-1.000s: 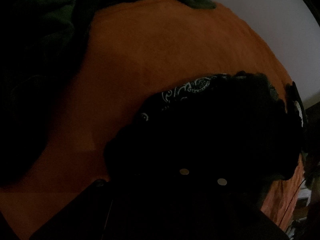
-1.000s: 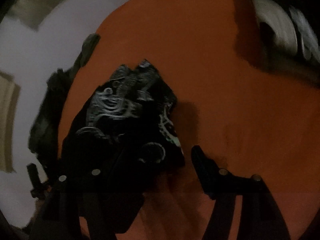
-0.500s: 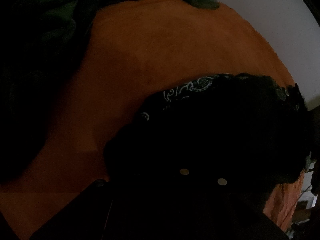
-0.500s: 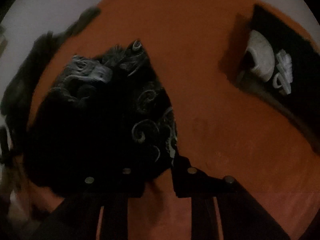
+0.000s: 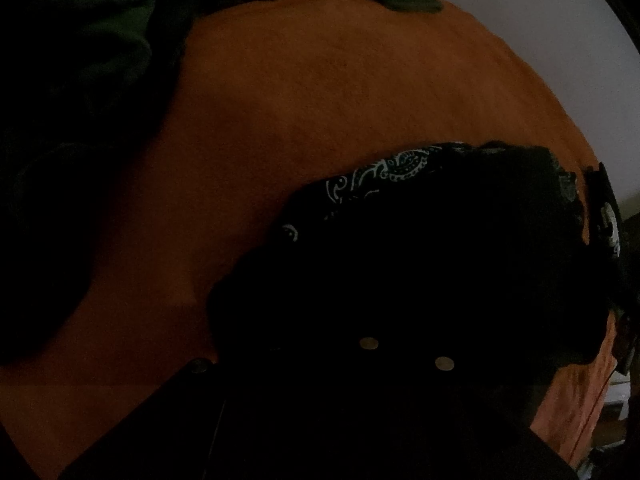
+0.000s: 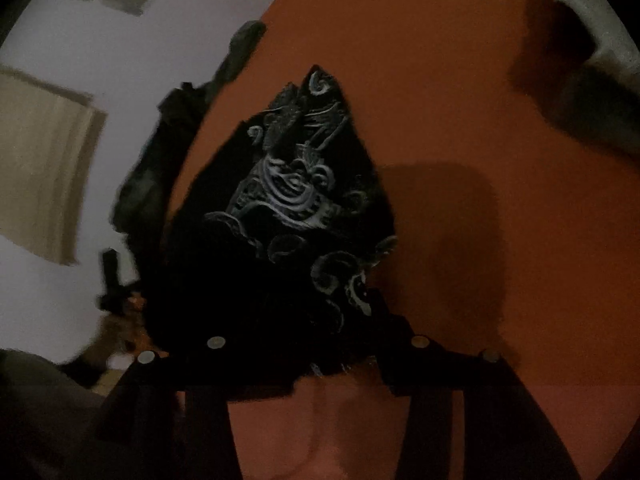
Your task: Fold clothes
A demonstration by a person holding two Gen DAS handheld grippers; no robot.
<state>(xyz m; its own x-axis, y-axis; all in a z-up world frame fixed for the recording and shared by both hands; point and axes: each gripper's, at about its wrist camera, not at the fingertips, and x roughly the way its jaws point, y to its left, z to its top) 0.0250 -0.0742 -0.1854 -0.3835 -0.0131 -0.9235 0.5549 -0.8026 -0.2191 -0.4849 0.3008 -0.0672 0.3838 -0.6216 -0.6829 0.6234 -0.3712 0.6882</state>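
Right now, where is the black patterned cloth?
The cloth lies bunched on the orange cover, left of centre in the right wrist view, reaching between the right gripper fingers.

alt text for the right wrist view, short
A black paisley-print cloth lies bunched on an orange surface, its near edge between the opening fingers of the right gripper. Dim, slightly blurred; pale wall at left.

Bandana (image 6: 288, 208) I'm handling reads as thin woven cloth, matt black, pale printed paisley, crumpled. Bedspread (image 5: 320, 100) under it: orange fabric, matt, fine nap, mostly smooth, wrinkled at the edge. Green garment (image 5: 92, 28) top left in the left view looks like thick soft knit, dull. My fingers (image 6: 400, 360) look like matt black plastic with small shiny metal screw heads. Wall (image 6: 120, 60) is smooth, flat paint. Too dark for more.
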